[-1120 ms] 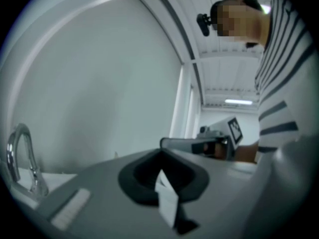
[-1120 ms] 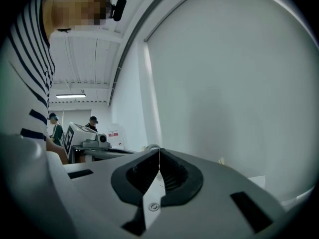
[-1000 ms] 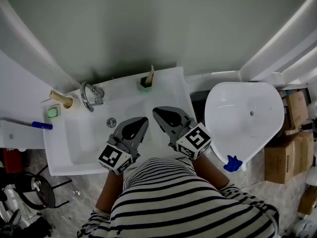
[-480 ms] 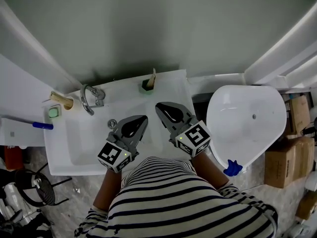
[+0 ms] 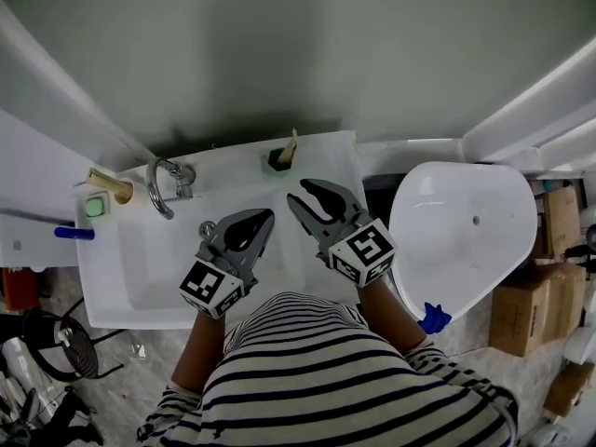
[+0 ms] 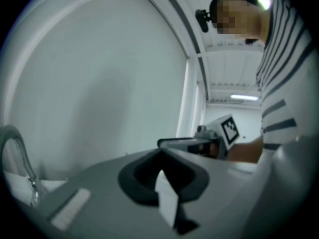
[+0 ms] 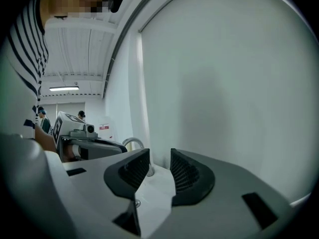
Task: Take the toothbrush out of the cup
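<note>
Head view, two tools (image 5: 266, 216) (image 5: 299, 194), one toothbrush (image 5: 292, 144)

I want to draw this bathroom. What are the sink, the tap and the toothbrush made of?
The sink looks like glossy white ceramic: smooth, evenly white. The tap looks like polished metal: silvery and reflective. The toothbrush looks pale tan, perhaps wood or bamboo; too small to be sure.

right gripper (image 5: 303, 194) jaws just opened, nothing between
</note>
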Available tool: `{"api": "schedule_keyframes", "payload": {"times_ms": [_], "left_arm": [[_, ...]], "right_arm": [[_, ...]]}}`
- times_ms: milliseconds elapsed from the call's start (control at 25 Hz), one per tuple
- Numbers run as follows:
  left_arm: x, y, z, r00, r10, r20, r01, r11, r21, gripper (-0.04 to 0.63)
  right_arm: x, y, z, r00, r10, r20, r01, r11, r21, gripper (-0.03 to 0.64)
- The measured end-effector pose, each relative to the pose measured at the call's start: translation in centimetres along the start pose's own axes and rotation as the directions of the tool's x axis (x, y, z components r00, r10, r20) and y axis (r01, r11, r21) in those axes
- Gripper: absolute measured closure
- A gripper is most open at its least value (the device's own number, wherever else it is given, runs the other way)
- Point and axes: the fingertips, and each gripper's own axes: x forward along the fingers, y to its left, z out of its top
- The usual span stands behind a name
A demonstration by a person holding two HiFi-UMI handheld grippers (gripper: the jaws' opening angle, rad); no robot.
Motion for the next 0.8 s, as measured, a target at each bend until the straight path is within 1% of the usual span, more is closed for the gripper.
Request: {"api": "schedule_keyframes", "payload": {"times_ms": [520,800], "left_arm": [[2.4,3.0,-1.0,1.0,0.001,-0.014,-0.001,0.999,-0.033,0.588],[3.7,4.6,-1.7,1.0,-0.002,-0.026,0.001,0.999,-0.045,0.588]], "right_arm": [[3.5,-4.3,-2.0,0.997,-0.037,-0.068,0.038,0.999,0.008,0.462],[5.6,-6.7,-3.5,0.992,-0.073,-0.099,0.076,0.997,0.02,0.425]]}}
